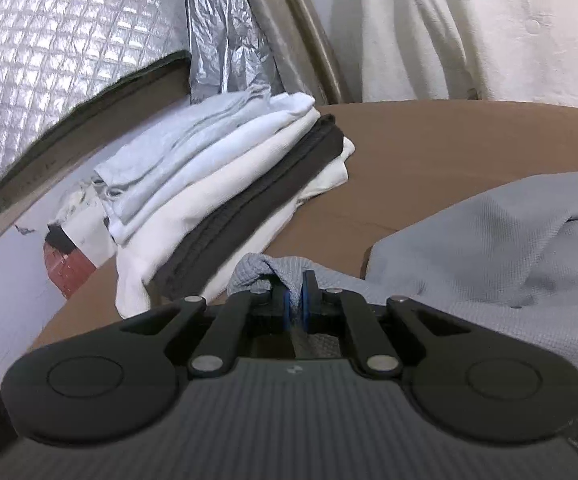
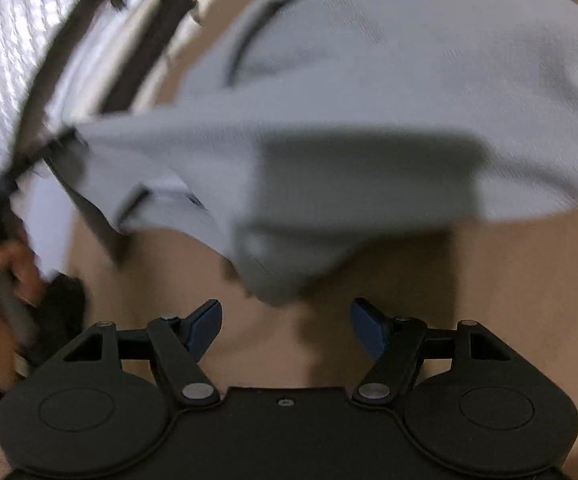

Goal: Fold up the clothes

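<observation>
2 grippers share your grey shirt (image 1: pixel 489 248) on the brown table (image 1: pixel 429 140): the left gripper (image 1: pixel 295 296) is clenched on a bunched edge, the right gripper (image 2: pixel 285 326) stands released below the soft, limp corner at 12 o'clock, so pinch there.

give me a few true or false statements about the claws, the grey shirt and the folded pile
1. The left claw is shut on a bunched edge of the grey shirt. True.
2. The right claw grips the shirt too. False: its jaws stand wide apart with nothing between them, the shirt's corner just ahead.
3. The stack of folded clothes holds a dark garment among white ones. True.
4. The grey shirt lies on top of that stack. False: it lies beside it on the brown surface.
5. The stack sits on the right in the left wrist view. False: on the left.
</observation>
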### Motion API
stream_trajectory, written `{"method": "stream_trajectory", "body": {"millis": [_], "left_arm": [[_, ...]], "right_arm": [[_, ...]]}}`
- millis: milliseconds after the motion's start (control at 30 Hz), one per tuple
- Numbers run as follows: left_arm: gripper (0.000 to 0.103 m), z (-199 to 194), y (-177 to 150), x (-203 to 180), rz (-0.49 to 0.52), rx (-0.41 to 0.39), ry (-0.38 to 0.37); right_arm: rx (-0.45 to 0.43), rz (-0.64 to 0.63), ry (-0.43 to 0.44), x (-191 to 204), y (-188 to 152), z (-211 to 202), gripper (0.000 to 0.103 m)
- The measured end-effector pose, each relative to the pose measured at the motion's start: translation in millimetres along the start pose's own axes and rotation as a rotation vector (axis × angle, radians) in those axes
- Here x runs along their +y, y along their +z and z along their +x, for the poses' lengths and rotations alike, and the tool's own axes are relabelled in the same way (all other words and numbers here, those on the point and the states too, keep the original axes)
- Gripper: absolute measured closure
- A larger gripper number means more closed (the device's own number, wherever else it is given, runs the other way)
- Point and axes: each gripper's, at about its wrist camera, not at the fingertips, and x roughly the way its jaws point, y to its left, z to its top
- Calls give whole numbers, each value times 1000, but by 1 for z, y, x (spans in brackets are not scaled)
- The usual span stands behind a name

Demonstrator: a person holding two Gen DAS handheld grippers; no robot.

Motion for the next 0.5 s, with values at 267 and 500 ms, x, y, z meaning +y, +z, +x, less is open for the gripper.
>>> {"method": "stream_trajectory", "body": {"millis": [267,500], "left_arm": [[98,22,-12,-11,40,18,23],[97,-1,-11,-9,89,-32,15]], "right_arm": [[-186,-195,-25,16,14,41,61],[-178,-241,53,22,31,-9,95]]}}
